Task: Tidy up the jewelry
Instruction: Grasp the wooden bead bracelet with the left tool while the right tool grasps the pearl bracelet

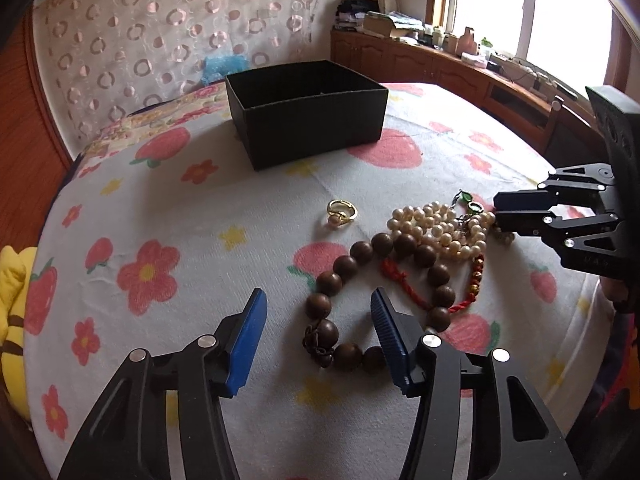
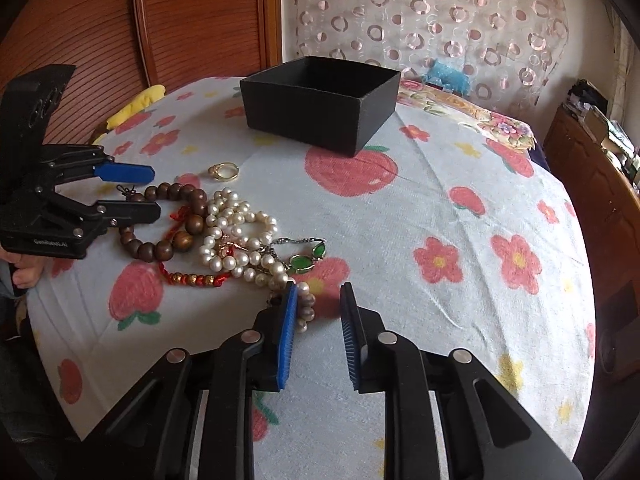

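A pile of jewelry lies on the flowered cloth (image 1: 192, 216): a brown wooden bead bracelet (image 1: 344, 268) (image 2: 160, 248), a pearl strand (image 1: 432, 228) (image 2: 236, 232), a red cord bracelet (image 1: 400, 280) (image 2: 192, 278) and a green stone bracelet (image 2: 306, 260). A gold ring (image 1: 342, 214) (image 2: 224, 171) sits apart, toward the open black box (image 1: 312, 120) (image 2: 320, 108). My left gripper (image 1: 318, 300) (image 2: 156, 193) stands open over the wooden bracelet's left side, pads clear of the beads. My right gripper (image 2: 320, 296) (image 1: 497, 211) is open, narrowly, with the pearl strand's end beside its left pad.
A yellow plush (image 1: 12, 280) (image 2: 136, 104) lies at the cloth's edge. Behind stand a patterned curtain (image 1: 160, 40) and a wooden cabinet (image 1: 440, 64) cluttered with small items under a window. A hand (image 2: 24, 276) holds the left gripper's handle.
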A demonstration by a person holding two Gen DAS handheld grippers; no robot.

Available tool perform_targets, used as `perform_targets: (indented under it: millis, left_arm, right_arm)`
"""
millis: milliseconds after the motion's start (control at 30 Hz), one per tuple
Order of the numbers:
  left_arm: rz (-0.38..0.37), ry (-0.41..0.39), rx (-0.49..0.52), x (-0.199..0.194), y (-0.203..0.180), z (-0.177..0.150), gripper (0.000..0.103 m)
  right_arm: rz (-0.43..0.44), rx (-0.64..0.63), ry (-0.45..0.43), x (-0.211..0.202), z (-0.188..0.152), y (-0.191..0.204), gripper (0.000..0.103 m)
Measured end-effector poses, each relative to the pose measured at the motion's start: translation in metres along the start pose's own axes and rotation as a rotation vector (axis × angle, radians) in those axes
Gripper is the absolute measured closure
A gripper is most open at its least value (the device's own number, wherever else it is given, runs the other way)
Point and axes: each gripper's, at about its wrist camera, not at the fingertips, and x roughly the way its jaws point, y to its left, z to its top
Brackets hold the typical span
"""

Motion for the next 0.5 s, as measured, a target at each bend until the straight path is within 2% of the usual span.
perform_targets:
  millis: [67,133,200,267,500]
  left_arm:
    - [0.007,-0.003,0.003,0.0,-0.001,0.0,0.057]
    - [0.011,-0.006,0.0,0.0,0.001,0.001,0.068]
    - [0.004,-0.007,-0.005,-0.001,0.002,0.001,0.086]
    - [0.002,-0.006,-0.008,-0.001,0.003,0.002,0.089]
    - [0.005,-0.039,-0.029,-0.011,0.005,0.004,0.091]
  right_arm:
    - [0.001,-0.002,0.0,0.0,0.0,0.001,0.079]
    - [0.004,-0.005,0.0,0.001,0.0,0.001,0.08]
    - [0.014,-0.01,0.0,0.0,-0.001,0.002,0.09]
    - [0.023,-0.018,0.003,0.0,-0.002,0.004,0.094]
    - [0.025,-0.024,-0.019,-0.006,-0.001,0.005,0.095]
